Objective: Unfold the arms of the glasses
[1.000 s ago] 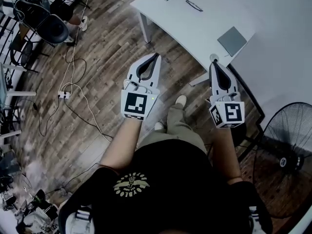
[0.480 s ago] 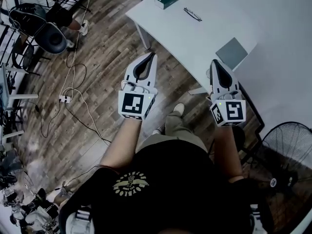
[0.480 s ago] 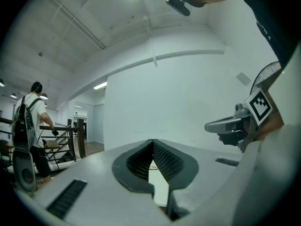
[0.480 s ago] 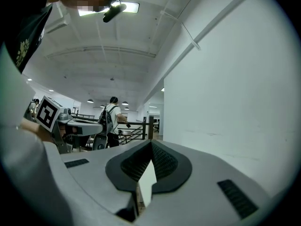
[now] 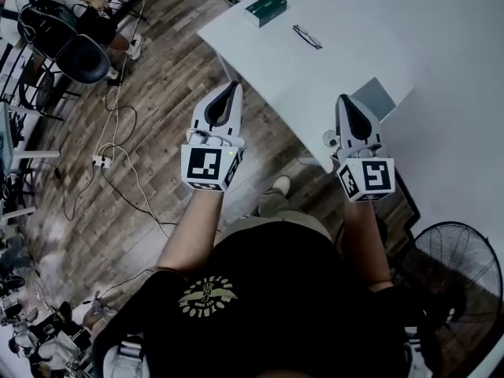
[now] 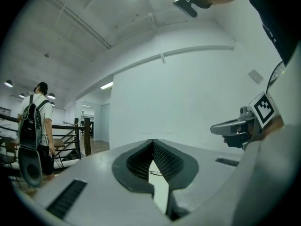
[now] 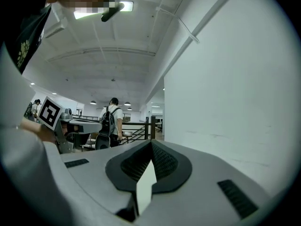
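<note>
Glasses (image 5: 307, 36) on table (image 5: 331, 61), far side. Left gripper (image 5: 232, 86), right gripper (image 5: 346, 99) well short of them, jaws pressed together, empty, held side by side, probably staging approach.

Black T-shirt (image 5: 291, 290), gold winged emblem (image 5: 209, 298), olive trousers (image 5: 272, 205); white left gripper (image 5: 234, 84), right gripper (image 5: 344, 98), black-patterned marker cubes (image 5: 209, 168)

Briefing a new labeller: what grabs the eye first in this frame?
Two grey grippers with marker cubes fill the middle of the head view, the left gripper and the right gripper. Both have their jaws together with nothing between them, and both stop short of the white table. Far across that table the glasses lie untouched near a green box.
</note>
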The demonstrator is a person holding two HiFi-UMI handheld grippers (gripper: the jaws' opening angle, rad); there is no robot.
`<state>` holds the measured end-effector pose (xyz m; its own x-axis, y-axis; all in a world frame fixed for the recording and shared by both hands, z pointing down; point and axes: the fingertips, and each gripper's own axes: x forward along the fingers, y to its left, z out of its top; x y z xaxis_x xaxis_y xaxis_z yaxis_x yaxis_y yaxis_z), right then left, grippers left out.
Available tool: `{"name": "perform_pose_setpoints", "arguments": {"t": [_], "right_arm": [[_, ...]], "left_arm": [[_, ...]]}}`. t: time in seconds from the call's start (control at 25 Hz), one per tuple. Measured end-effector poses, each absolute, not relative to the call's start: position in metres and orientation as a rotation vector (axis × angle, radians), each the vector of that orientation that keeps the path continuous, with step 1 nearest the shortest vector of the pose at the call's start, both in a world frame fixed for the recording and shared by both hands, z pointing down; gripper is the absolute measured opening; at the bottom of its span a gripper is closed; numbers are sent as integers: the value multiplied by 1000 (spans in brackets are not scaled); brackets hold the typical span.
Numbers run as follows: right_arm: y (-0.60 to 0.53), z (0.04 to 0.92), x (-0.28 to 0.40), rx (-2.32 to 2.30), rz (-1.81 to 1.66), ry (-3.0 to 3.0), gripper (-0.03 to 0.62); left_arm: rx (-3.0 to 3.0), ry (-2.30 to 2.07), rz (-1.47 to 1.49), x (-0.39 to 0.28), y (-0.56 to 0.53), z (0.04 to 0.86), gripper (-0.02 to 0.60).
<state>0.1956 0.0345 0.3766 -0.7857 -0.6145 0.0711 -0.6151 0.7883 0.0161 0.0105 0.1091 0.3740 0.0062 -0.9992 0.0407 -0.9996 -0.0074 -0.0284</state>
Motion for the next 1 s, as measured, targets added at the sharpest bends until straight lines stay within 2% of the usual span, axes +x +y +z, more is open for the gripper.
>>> {"name": "perform_pose_setpoints", "arguments": {"t": [0.4, 1.0], "right_arm": [[-18, 350, 173, 862, -45, -2983, 0], [-39, 359, 158, 879, -6, -2986, 0]], "left_arm": [[2176, -2363, 107, -5, 71, 339, 8], [2231, -2331, 187, -15, 49, 340, 8]]}}
